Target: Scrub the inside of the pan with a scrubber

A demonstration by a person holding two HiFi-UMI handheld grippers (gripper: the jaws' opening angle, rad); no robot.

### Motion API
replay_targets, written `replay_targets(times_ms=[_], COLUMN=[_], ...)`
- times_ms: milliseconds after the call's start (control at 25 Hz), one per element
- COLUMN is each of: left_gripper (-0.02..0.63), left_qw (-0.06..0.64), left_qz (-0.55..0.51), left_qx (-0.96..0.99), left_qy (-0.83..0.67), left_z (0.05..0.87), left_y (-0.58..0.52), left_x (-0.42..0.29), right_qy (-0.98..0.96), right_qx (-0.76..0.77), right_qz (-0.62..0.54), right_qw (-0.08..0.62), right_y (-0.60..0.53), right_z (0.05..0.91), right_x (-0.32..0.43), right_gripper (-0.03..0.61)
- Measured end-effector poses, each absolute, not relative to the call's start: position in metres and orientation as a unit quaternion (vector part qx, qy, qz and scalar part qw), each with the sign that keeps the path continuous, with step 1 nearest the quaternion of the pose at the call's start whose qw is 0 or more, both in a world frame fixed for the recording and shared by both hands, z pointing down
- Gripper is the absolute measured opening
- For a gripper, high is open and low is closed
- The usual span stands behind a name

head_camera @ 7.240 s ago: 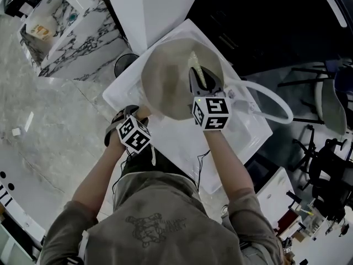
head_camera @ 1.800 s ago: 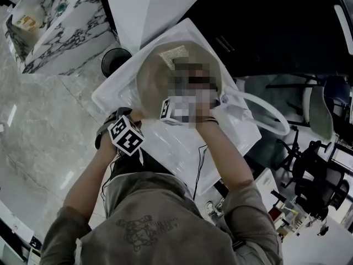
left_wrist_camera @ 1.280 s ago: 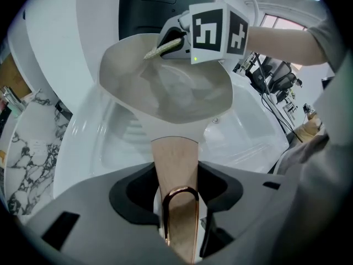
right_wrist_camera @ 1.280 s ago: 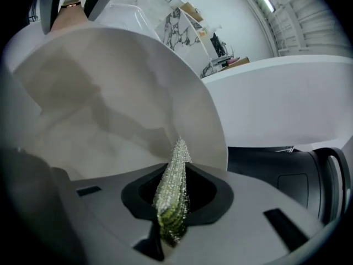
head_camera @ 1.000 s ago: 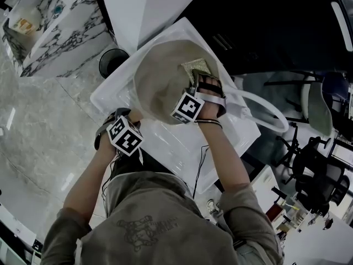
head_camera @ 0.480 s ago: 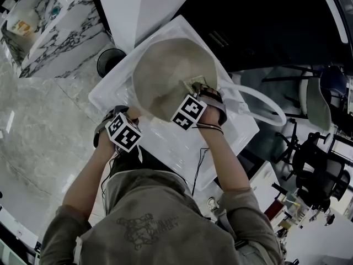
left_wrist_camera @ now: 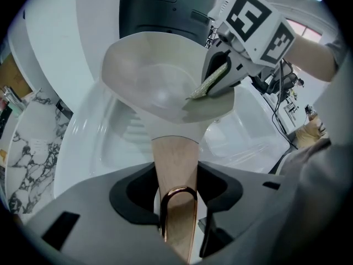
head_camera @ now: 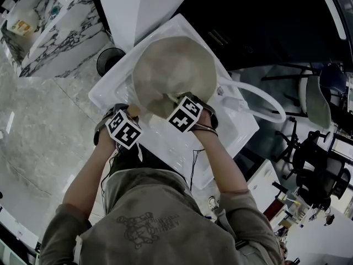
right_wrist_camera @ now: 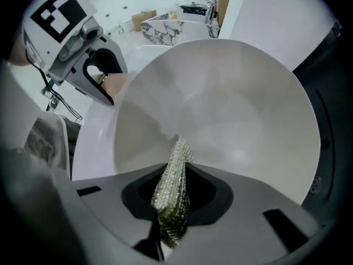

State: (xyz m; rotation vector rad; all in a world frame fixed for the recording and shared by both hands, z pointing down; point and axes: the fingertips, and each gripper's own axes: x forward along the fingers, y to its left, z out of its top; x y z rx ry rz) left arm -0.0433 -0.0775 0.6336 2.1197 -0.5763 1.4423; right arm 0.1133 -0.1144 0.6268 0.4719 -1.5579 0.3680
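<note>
Head view: the pan [head_camera: 174,73] is tipped up over a white sink [head_camera: 234,134], its pale inside facing the person. The left hand-held gripper [head_camera: 132,115] is at the pan's near edge and the right hand-held gripper [head_camera: 175,105] is just beside it, at the near rim. You can't see the scrubber from here, the marker cube covers it.

Left gripper view: the left hand-held gripper [left_wrist_camera: 175,203] is clamped on the pan's wooden handle [left_wrist_camera: 174,164], right by the copper hanging loop [left_wrist_camera: 177,195]. The handle's long axis runs straight ahead from the jaws into the bowl. The scrubber [left_wrist_camera: 209,84] is touching the rim on the right side.

Right gripper view: the right hand-held gripper [right_wrist_camera: 174,217] is pinched tight on the scrubber [right_wrist_camera: 174,189], a greenish mesh pad held edge-on, pointing forward. Its tip is at the pan's near lip and the whole bowl [right_wrist_camera: 231,109] opens up ahead of it. So I'd guess the next stroke goes forward and away from the person, with the right side doing the work since it's the one at the inside.

Writing: nothing readable. There are only black-and-white square markers on the cubes, and I can't spot a brand on the pan.
</note>
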Motion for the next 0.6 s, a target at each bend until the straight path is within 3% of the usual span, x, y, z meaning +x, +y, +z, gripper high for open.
replay_targets(times_ms=[280,600], left_gripper=[0.206,0.206], left_qw=[0.255,0.259], left_qz=[0.528,0.524], left_qx=[0.781,0.783], left_qy=[-0.214,-0.212], left_z=[0.634,0.633], left_y=[-0.077,-0.078], left_x=[-0.042,-0.043], right_qy=[-0.741,-0.798], right_qx=[0.189,0.212], right_qz=[0.258,0.356], right_qw=[0.591,0.438], right_y=[-0.097,-0.109], right_z=[0.621,0.595], right_x=[0.063,0.006], right_gripper=[0.072,0.074])
